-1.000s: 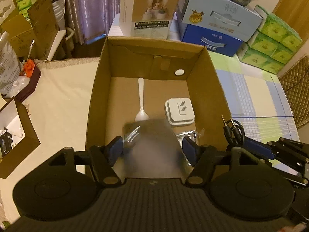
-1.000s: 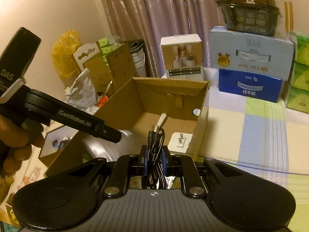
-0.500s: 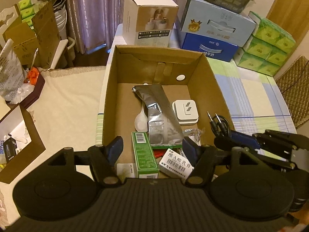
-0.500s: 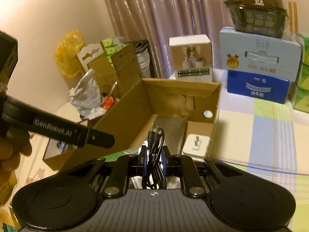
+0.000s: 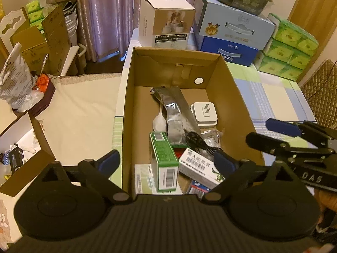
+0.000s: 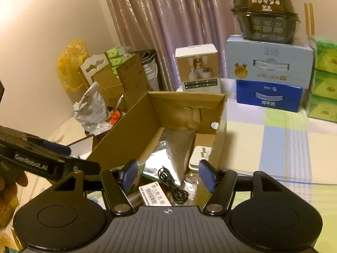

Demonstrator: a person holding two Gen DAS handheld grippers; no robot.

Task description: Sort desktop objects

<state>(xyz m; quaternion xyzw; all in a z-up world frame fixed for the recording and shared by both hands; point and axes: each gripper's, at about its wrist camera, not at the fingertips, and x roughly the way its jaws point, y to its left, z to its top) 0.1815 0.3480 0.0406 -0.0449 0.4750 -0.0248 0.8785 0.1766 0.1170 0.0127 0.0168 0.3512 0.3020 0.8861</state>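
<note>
Desktop objects are piling up inside the open brown cardboard box [image 5: 223, 88], which is sitting on the checked-cloth table [image 5: 273, 97] right ahead of both tongs. Lying in it are a crinkled silver foil pouch [image 5: 175, 113], a white plastic spoon [image 5: 159, 121] partly under the pouch, a white square plug adapter [image 5: 203, 113], a green upright carton [image 5: 163, 160], a white barcode-labelled carton [image 5: 200, 166] and a thin black audio cable [image 6: 172, 184], coiled loosely on top of the heap.

The left tongs [image 5: 166, 161] are standing wide apart with nothing between the pads; their jaws have just been opening, and the foil pouch is lying free just beyond them. The right tongs [image 6: 168, 175] are also apart and gripping nothing, their jaws having just been opening too; the black cable is lying loose directly below and between the blue pads, touching neither.

Judging from how things lie, most of the sorting looks done: the table beside the box, to the right of the right tongs, is showing no loose items. Whether anything is waiting outside the views cannot be told. Both tongs are hovering over the near end of the box.
</note>
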